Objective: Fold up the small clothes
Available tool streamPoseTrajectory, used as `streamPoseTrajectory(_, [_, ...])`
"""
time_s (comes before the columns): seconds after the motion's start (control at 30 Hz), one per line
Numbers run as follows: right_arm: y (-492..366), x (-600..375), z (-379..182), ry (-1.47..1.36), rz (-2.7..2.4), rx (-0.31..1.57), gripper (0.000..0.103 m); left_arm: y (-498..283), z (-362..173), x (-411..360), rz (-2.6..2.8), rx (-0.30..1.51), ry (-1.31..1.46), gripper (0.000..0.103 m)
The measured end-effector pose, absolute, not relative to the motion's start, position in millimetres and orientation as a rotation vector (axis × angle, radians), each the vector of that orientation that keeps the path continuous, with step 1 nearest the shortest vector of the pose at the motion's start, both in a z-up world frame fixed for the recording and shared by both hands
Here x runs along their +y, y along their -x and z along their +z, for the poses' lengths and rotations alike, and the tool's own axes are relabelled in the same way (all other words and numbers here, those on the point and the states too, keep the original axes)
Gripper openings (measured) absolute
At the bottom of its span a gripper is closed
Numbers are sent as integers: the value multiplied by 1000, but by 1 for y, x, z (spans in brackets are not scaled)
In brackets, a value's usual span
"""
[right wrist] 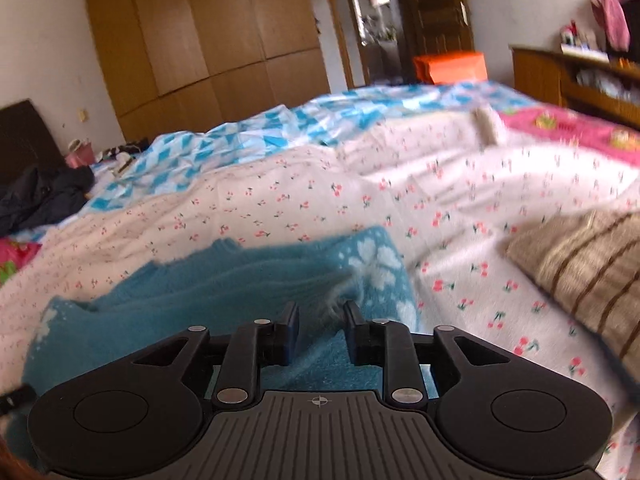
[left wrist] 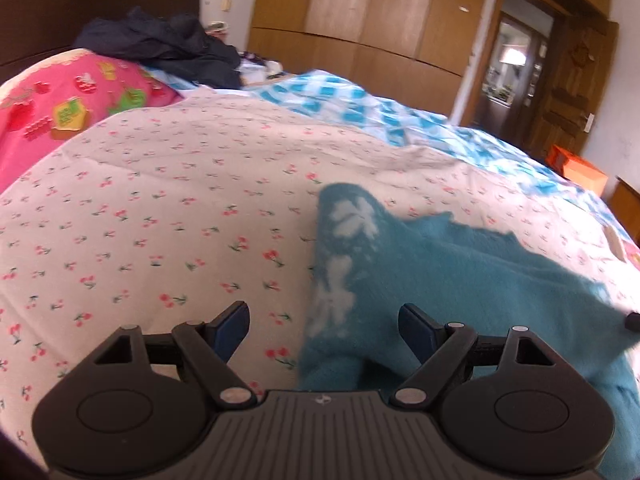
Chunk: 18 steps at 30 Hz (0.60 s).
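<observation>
Right wrist view shows the teal fleece garment [right wrist: 240, 280] lying on the cherry-print sheet [right wrist: 280, 196], its flower-patterned band [right wrist: 380, 268] running away from the camera along the garment's right edge. The right gripper [right wrist: 318, 322] has its jaws drawn close together with a ruffled tuft of that edge between them; they look clamped on the fleece, though blur makes the contact hard to confirm. The garment's long axis seems to run sideways, spreading leftward from these jaws toward the other hand.

In the left wrist view the same garment [left wrist: 460, 280] lies ahead and to the right, another flower band [left wrist: 340, 264] marking its near-left edge. The left gripper [left wrist: 324, 320] has its jaws wide apart, hovering over that edge with the fleece partly between the fingertips but not pinched. A small dark tip [left wrist: 632, 320] at the far right edge is probably the other gripper.

By my reading, the fold turns on the left jaws closing on their edge, since only the right hand has a hold.

Further out lie a brown striped garment [right wrist: 580, 264], a blue checked quilt [right wrist: 240, 140], a pink blanket [left wrist: 72, 104] and a dark jacket [left wrist: 168, 48].
</observation>
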State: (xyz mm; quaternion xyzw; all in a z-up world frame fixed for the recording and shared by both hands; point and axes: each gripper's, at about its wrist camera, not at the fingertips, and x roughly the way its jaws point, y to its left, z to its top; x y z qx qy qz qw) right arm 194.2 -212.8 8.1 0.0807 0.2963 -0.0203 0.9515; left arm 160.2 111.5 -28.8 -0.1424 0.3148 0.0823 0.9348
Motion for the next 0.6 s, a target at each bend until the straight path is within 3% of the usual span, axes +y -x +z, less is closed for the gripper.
streamPoseTrajectory(0.1, [-214, -204, -14, -43, -56, 733, 38, -170, -41, 116, 193, 719, 316, 88])
streamPoseTrajectory(0.6, [-176, -239, 6, -156, -16, 742, 39, -165, -39, 125, 236, 745, 332, 91])
